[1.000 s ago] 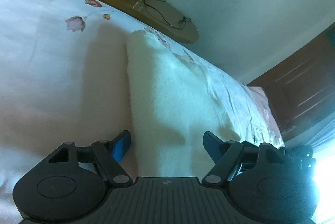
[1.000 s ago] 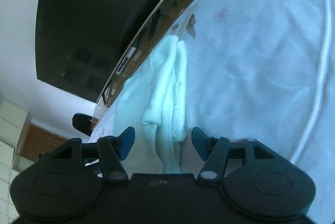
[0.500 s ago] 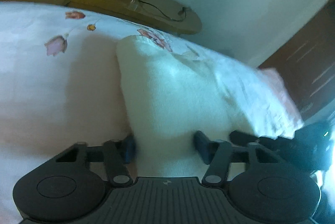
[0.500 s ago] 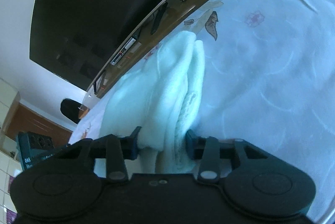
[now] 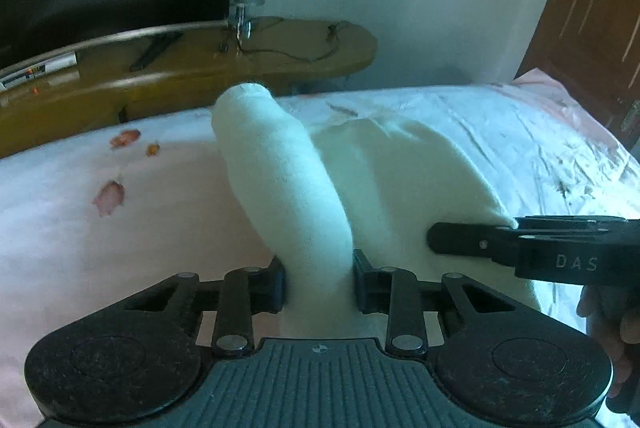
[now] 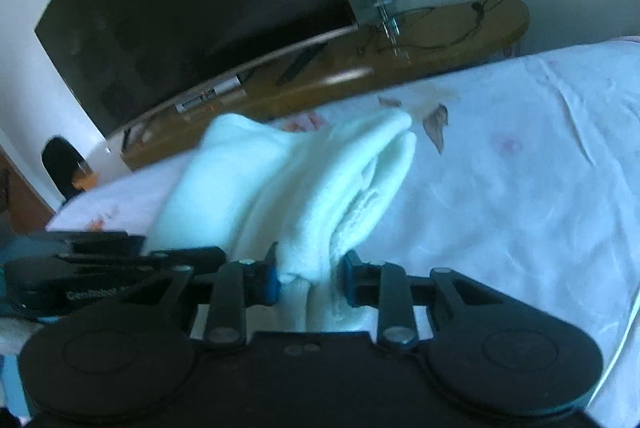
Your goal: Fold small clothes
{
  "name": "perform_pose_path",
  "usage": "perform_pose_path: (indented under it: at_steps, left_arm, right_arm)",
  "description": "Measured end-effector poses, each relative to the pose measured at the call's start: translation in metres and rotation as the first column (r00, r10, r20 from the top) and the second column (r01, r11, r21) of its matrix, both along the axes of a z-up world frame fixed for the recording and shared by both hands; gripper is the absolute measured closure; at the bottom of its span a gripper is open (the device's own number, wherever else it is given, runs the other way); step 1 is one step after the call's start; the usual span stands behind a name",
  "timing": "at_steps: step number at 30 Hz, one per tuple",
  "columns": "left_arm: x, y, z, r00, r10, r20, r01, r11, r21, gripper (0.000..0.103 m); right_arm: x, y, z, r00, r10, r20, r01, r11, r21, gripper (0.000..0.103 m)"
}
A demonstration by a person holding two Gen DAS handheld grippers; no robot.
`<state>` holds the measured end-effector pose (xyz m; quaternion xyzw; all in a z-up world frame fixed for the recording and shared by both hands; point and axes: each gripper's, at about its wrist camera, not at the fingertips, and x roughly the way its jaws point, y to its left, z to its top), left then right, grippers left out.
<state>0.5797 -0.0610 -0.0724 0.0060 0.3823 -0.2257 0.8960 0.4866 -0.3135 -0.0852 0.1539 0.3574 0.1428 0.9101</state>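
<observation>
both wrist views look low across the bed (image 5: 520, 131) toward the tv (image 6: 192, 11).

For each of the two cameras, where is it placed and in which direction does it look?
Left wrist: sits on the left gripper, looking along its fingers across the bed toward the TV stand; its jaws clamp the white cloth, right gripper entering.
Right wrist: sits on the right gripper, facing the TV; its jaws clamp the cloth, left gripper beside.
Shared: cloth, bed, stand, TV.
</observation>
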Motion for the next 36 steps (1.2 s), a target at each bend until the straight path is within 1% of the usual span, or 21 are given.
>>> perform_pose_path:
  at_steps: [5, 8, 16, 20, 26, 30, 33, 36]
  left_arm:
    - [-0.013, 0.027, 0.021, 1.0, 0.0, 0.018, 0.0, 1.0, 0.003, 0.071]
    - [-0.026, 0.054, 0.03, 0.999, 0.015, 0.029, -0.015, 1.0, 0.007, 0.071]
    - [-0.067, 0.136, 0.045, 0.997, 0.046, 0.056, -0.047, 0.999, 0.025, 0.071]
    - [-0.087, 0.181, 0.046, 0.996, 0.077, 0.053, -0.078, 0.996, 0.032, 0.071]
    - [-0.108, 0.245, 0.037, 0.991, 0.132, 0.031, -0.134, 0.99, 0.042, 0.071]
    - [-0.116, 0.274, 0.022, 0.987, 0.162, -0.008, -0.161, 0.986, 0.045, 0.071]
    - [-0.119, 0.292, 0.004, 0.982, 0.179, -0.051, -0.178, 0.984, 0.028, 0.071]
    - [-0.127, 0.303, -0.023, 0.978, 0.181, -0.099, -0.184, 0.983, -0.014, 0.07]
  right_arm:
    - [-0.016, 0.022, 0.028, 0.999, 0.029, 0.038, -0.027, 0.999, -0.033, 0.075]
    - [-0.026, 0.049, 0.037, 0.997, 0.053, 0.057, -0.05, 0.997, -0.057, 0.075]
    - [-0.048, 0.126, 0.051, 0.993, 0.088, 0.077, -0.084, 0.995, -0.055, 0.075]
    - [-0.059, 0.168, 0.053, 0.991, 0.115, 0.074, -0.111, 0.992, -0.055, 0.075]
    - [-0.067, 0.229, 0.047, 0.983, 0.176, 0.055, -0.173, 0.983, -0.057, 0.075]
    - [-0.068, 0.264, 0.037, 0.978, 0.209, 0.026, -0.208, 0.977, -0.046, 0.075]
    - [-0.069, 0.281, 0.022, 0.976, 0.219, -0.012, -0.219, 0.975, -0.026, 0.075]
    - [-0.069, 0.287, 0.004, 0.976, 0.207, -0.063, -0.208, 0.978, -0.019, 0.075]
